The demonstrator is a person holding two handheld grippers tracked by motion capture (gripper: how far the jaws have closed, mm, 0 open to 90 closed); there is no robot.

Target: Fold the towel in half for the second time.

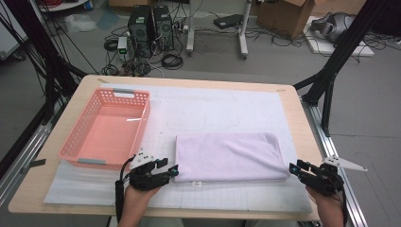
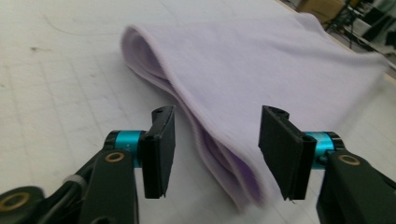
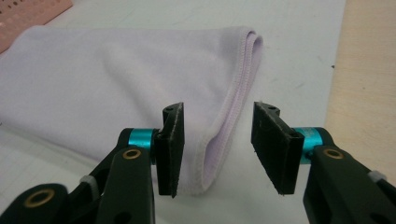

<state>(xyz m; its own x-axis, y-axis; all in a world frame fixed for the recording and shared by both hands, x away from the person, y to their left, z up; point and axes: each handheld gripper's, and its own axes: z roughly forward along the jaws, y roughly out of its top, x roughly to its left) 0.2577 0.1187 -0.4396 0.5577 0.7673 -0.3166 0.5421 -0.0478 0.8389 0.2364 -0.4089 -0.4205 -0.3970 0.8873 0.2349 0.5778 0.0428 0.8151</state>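
a folded lilac towel (image 1: 230, 156) lies flat on the white mat (image 1: 227, 109) that covers the worktop (image 1: 302, 137), toward the person's side, with a pink basket (image 1: 142, 124) just beside it on the left, standing empty. the left tool (image 1: 174, 170) sits at the towel's near left corner and the right tool (image 1: 294, 168) at its near right corner, each with its jaws spread and nothing between the pads yet. in the left gripper view the left tool (image 2: 215, 140) straddles the stacked edge, where several soft layers fan apart; in the right gripper view the right tool (image 3: 217, 142) frames the stitched hem at the rounded corner of the towel (image 3: 116, 79). the cloth looks light, limp and fuzzy, so it should sag and drape once lifted and its layers may slide on one another. the safest hold is likely at the two near corners, biting through every layer at once over the hem, where the fabric is thickest; a shallow pinch could catch just the top ply and let the fold open.
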